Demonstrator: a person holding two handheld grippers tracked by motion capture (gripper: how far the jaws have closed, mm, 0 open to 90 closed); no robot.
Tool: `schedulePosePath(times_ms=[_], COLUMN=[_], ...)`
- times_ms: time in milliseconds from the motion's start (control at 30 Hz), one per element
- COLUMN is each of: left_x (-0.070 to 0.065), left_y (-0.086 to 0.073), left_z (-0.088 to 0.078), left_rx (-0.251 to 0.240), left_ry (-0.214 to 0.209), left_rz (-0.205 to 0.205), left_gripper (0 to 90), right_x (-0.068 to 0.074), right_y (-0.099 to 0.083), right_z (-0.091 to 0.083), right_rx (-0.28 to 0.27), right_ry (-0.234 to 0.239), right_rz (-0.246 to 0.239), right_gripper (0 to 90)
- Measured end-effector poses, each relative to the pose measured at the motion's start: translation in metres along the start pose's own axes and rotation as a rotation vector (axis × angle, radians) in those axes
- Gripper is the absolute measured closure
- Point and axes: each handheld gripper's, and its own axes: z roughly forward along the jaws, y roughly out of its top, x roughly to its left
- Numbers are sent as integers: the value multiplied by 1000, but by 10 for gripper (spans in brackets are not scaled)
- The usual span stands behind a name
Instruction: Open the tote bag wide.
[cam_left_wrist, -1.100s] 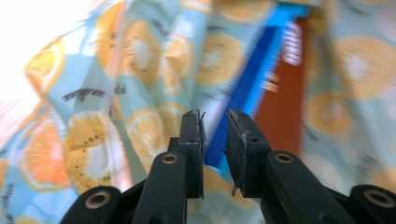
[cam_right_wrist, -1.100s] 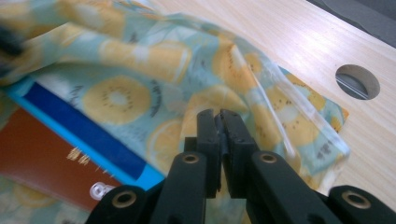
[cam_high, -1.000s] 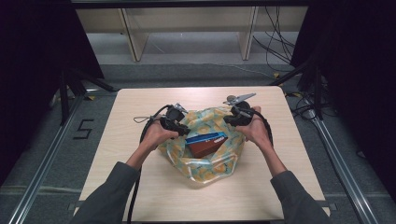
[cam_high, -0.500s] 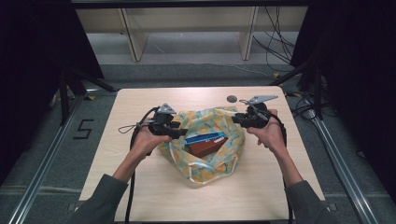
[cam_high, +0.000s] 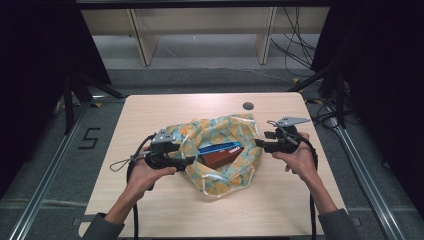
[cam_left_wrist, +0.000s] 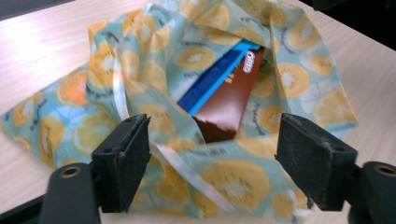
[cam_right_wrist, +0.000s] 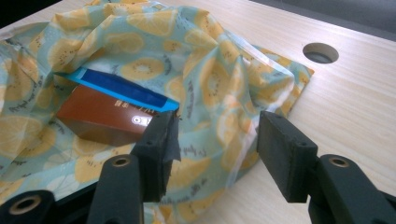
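A pale wooden tabletop (cam_high: 150, 110) stands in a dark room, with a round hole (cam_high: 248, 106) near its far edge. In the middle lies a soft bag (cam_high: 220, 172) with orange fruit slices printed on it. The bag's mouth gapes open. Inside it sit a brown box (cam_high: 220, 156) and a blue box (cam_high: 216, 149), lying side by side, with the blue one on the far side.

The left tool (cam_high: 189, 161) is at the left edge of the bag. Its jaws have just been opening and now stand wide apart. In the left gripper view the bag cloth and a white ribbon (cam_left_wrist: 122, 100) lie between the jaws, but the pads do not press on them. The right tool (cam_high: 260, 143) is at the right edge of the bag. Its jaws have just been opening too, and they are let go. In the right gripper view a fold of the bag sits between them, not squeezed.

It looks like the bag has been pulled open and both tools have let go of it. What seems left is to reach in and take a box, or to pull the ribbon to shut the bag. Which one, the pictures do not tell.
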Motion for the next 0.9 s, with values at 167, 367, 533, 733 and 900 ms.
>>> schedulePosePath(times_ms=[167,367,533,733,900], left_x=[-10,-19,-22,-23,-24], left_y=[-21,-42,-55,-72,-83], left_z=[-6,-14,-18,-17,-14], left_rx=[-18,-45,-53,-68,-48], left_ry=[-3,9,4,6,0], left_rz=[-8,5,26,29,17], left_gripper=[156,156,155,156,156], right_x=[0,7,7,12,17], right_y=[-10,-26,-38,-52,-67], right_z=[-11,-19,-24,-32,-37], right_rx=[-11,9,17,26,11], right_ry=[-29,-5,-4,2,21], right_rz=[-24,-24,-23,10,5], right_gripper=[434,411,405,396,382])
